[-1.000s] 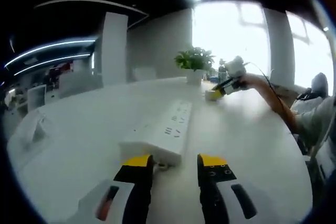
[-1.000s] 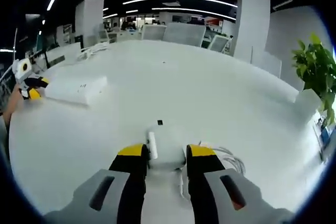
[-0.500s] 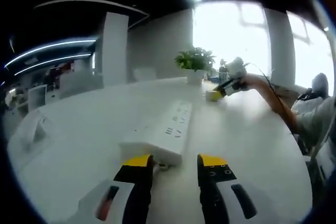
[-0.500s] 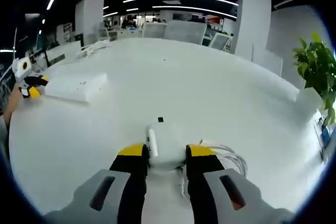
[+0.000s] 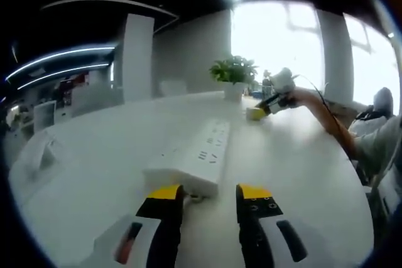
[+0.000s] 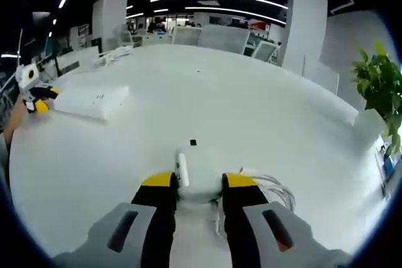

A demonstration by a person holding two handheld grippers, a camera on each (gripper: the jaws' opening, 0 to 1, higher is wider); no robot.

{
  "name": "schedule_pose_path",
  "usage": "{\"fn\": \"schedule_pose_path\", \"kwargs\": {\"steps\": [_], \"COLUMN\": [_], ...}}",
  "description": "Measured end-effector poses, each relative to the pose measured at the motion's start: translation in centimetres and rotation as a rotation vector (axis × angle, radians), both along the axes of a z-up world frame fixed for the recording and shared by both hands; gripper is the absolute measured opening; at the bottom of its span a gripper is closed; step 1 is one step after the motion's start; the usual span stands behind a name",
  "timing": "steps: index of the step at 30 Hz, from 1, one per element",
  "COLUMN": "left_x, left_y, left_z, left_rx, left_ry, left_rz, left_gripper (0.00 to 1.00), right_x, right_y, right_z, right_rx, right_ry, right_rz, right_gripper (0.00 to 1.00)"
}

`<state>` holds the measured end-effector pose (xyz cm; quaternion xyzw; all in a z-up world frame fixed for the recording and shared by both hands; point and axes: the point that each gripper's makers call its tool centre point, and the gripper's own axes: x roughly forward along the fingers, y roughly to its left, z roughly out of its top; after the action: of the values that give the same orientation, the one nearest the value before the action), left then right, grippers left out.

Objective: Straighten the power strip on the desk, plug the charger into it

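On the desk [image 6: 251,111], right gripper [image 6: 196,187] clamps the charger [image 6: 199,172]; left gripper [image 5: 207,196] open, empty, just short of the power strip [image 5: 195,158]. Lift clear of cable [image 6: 271,191], align prongs squarely

I am holding my left gripper [image 5: 209,194] low over the bench, its yellow-tipped jaws standing apart with nothing between them. My right gripper [image 6: 193,183] is sitting low too, its jaws pressing a white block from both sides. In the left gripper view my right forearm [image 5: 330,120] is reaching out across the bench, bare below a grey sleeve.
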<state>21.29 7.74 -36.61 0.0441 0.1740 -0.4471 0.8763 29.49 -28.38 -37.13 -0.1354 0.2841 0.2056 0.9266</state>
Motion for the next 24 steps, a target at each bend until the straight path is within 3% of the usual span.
{"fn": "schedule_pose_path", "kwargs": {"steps": [11, 24], "left_x": [-0.02, 0.04], "left_y": [0.03, 0.03], "left_z": [-0.06, 0.08], "left_rx": [0.0, -0.007], "left_ry": [0.003, 0.009], "left_rz": [-0.002, -0.004], "left_gripper": [0.35, 0.35], "right_x": [0.31, 0.88], "right_y": [0.1, 0.28], "right_z": [0.14, 0.41], "right_rx": [0.007, -0.048], "right_ry": [-0.012, -0.05], "right_rz": [0.0, 0.036], "right_gripper": [0.28, 0.28]}}
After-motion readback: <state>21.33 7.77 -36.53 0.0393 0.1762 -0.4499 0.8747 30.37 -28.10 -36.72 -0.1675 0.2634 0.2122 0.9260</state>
